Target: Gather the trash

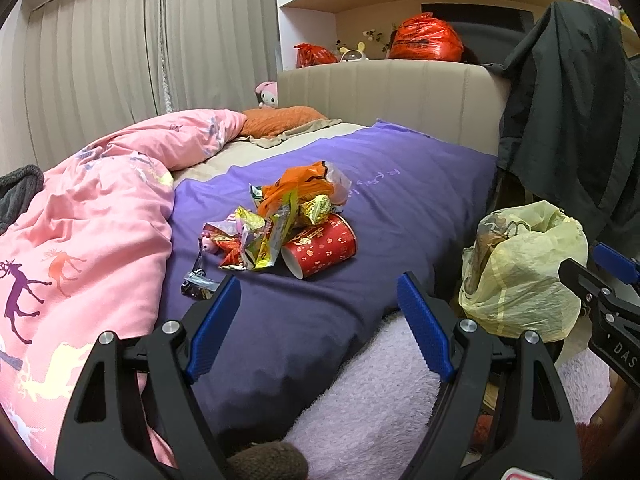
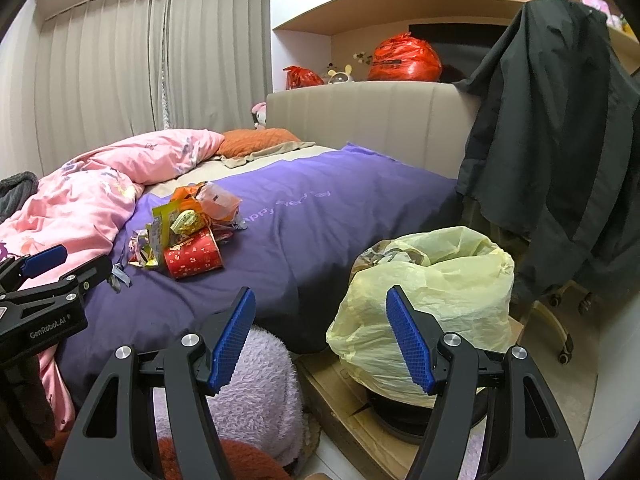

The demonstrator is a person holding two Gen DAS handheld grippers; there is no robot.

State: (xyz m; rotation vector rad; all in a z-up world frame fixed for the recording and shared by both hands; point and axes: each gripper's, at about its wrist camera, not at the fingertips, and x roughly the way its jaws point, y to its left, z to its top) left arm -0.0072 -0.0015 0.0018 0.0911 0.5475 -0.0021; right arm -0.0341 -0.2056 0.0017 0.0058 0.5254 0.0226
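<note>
Only right wrist view shows chair castors (image 2: 566, 354) beside yellow bag (image 2: 432, 280).

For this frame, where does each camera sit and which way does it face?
Left wrist: on the left gripper, facing the trash pile on the purple cover; own open jaws show, right gripper at the edge.
Right wrist: on the right gripper, aimed between bed and yellow bag; own open jaws, left gripper at the edge.
Shared: pile, bag, headboard.
</note>
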